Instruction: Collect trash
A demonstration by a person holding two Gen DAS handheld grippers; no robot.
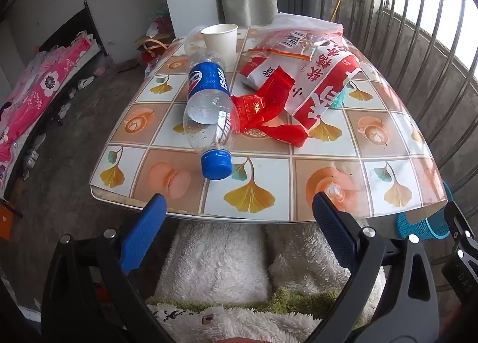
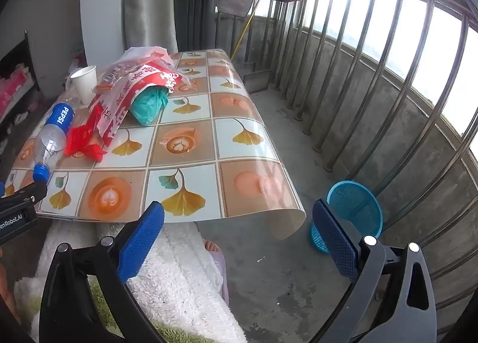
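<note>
An empty Pepsi bottle (image 1: 209,103) with a blue cap lies on the patterned table (image 1: 343,169), cap toward me. Beside it lie red wrappers (image 1: 266,109), a red-and-white plastic bag (image 1: 322,74) over a teal bundle (image 2: 149,103), and a white paper cup (image 1: 219,41). My left gripper (image 1: 239,208) is open and empty at the table's near edge, just short of the bottle cap. My right gripper (image 2: 239,217) is open and empty at the table's right front corner. The bottle (image 2: 53,130), wrappers (image 2: 83,139), bag (image 2: 128,88) and cup (image 2: 85,82) show at the left in the right wrist view.
A blue mesh trash basket (image 2: 355,208) stands on the concrete floor right of the table, by the metal railing (image 2: 373,74). A white fluffy garment (image 1: 224,259) lies below the table edge. A pink bedspread (image 1: 35,94) is at far left.
</note>
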